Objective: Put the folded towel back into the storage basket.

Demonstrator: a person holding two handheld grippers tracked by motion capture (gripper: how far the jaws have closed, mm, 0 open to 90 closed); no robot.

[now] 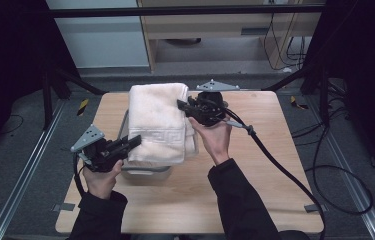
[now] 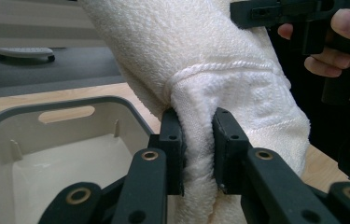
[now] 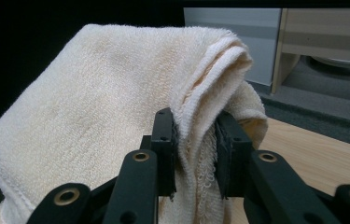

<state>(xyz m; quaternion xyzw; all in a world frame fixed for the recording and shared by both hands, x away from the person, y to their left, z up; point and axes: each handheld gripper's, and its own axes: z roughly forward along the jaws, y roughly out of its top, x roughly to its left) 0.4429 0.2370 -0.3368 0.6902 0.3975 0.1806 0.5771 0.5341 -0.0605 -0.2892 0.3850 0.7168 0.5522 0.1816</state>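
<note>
Wooden bench (image 1: pixel 255 165), grey bin (image 2: pixel 4 126) under folded towel (image 1: pixel 157 125). Left claw (image 1: pixel 134 141) and right claw (image 1: pixel 181 105) each pinch a towel edge; carrying step, lowering into bin likely next.

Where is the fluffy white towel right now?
The towel hangs mid-table in the high view, over the grey bin, pinched between the left gripper and right gripper.

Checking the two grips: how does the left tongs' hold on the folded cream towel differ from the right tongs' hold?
The left tongs pinch the folded cream terry towel at its near, patterned-border end, above the grey plastic bin. The right tongs pinch its far, plain end. Both are shut on towel folds, holding it lifted.
</note>
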